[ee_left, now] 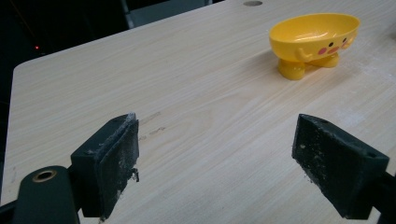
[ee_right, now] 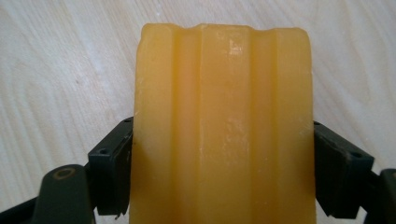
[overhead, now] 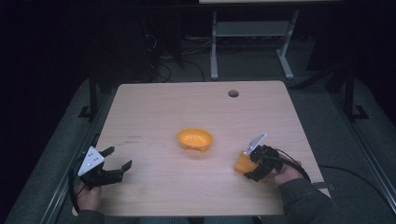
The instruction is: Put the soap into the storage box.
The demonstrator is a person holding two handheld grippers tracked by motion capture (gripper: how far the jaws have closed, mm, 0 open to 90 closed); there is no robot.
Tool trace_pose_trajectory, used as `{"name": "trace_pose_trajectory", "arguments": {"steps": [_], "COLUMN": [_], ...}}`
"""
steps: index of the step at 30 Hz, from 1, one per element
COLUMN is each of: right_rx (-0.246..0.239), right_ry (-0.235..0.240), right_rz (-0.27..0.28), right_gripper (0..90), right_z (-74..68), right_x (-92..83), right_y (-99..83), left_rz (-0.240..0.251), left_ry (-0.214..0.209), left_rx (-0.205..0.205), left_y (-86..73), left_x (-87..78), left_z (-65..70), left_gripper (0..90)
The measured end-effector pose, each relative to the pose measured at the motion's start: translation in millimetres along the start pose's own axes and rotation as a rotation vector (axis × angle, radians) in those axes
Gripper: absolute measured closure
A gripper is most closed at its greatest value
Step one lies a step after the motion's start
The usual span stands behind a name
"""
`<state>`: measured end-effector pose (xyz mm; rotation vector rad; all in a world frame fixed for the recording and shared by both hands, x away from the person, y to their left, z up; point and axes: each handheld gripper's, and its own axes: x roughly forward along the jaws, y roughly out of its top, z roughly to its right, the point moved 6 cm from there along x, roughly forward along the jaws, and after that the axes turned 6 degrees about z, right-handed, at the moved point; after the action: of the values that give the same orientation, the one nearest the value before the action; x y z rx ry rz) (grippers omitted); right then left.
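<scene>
Clamped between my right gripper's [ee_right: 219,163] jaws is a ridged orange block [ee_right: 222,126], pressed on both sides, low over the wooden table [overhead: 154,107] near its right front edge. My left gripper [ee_left: 215,168] hangs wide apart at the left front, holding nothing. Between them, farther out, stands a yellow footed bowl [overhead: 194,138].

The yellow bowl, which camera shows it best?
The left gripper view: the bowl appears close and side-on, showing its feet and painted face. The high view shows the bowl small, from above, mid-table.
</scene>
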<state>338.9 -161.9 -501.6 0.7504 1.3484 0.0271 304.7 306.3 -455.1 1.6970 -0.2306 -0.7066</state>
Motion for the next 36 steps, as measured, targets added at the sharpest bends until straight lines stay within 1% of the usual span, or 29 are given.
{"name": "trace_pose_trajectory", "arguments": {"steps": [4,7,9,13,17,18,22,23,25,28,30,33,36], "right_rx": [-0.012,-0.021,-0.022,-0.037,-0.049,-0.062,-0.064,-0.073,-0.070,-0.078,-0.090,-0.091,-0.108], "right_ry": [-0.001,-0.003,-0.004,-0.006,-0.004,-0.003,-0.001,-0.008,-0.005,-0.009,-0.015,-0.013,-0.010], "right_rz": [0.015,0.014,0.020,0.025,0.032,0.030,0.037,0.030,0.027,0.036,0.036,0.035,0.040], "right_gripper": [20.4,20.4,20.4,20.5,20.5,20.5,20.5,20.5,20.5,20.5,20.5,20.5,20.5], "right_z": [-0.9,-1.4,-2.1,-1.6,-1.4,-1.8,-1.8,-0.9,-1.0,-0.1,1.2,1.1,0.7], "right_x": [-5.4,-7.6,-10.4,-14.5,-15.4,-15.3,-15.9,-16.2,-16.5,-18.6,-20.2,-21.3,-22.3], "right_y": [4.8,7.0,10.7,17.8,23.5,26.7,31.4,33.6,34.6,40.0,45.5,49.6,56.4], "left_rz": [0.003,0.004,0.004,0.004,0.005,0.005,0.005,0.006,0.009,0.007,0.007,0.009,0.012], "left_ry": [0.000,0.000,0.001,0.002,0.002,0.002,0.002,0.003,0.003,0.002,0.002,0.004,0.006], "left_rx": [-0.001,-0.001,-0.001,-0.004,-0.005,-0.003,-0.003,-0.003,-0.003,-0.002,-0.001,-0.002,-0.005], "left_y": [0.3,0.4,0.4,0.4,0.6,0.6,0.6,0.6,0.7,0.8,0.9,0.9,0.9], "left_x": [0.0,-0.1,-0.4,-0.7,-0.8,-0.8,-1.1,-1.2,-1.0,-1.2,-1.4,-1.4,-1.6], "left_z": [0.3,0.3,0.1,-0.1,0.0,-0.1,-0.3,-0.4,-0.6,-0.5,-0.5,-1.0,-1.4], "left_gripper": [13.9,13.9,13.9,13.9,13.9,13.9,13.9,13.9,13.9,13.9,13.9,13.9,13.9]}}
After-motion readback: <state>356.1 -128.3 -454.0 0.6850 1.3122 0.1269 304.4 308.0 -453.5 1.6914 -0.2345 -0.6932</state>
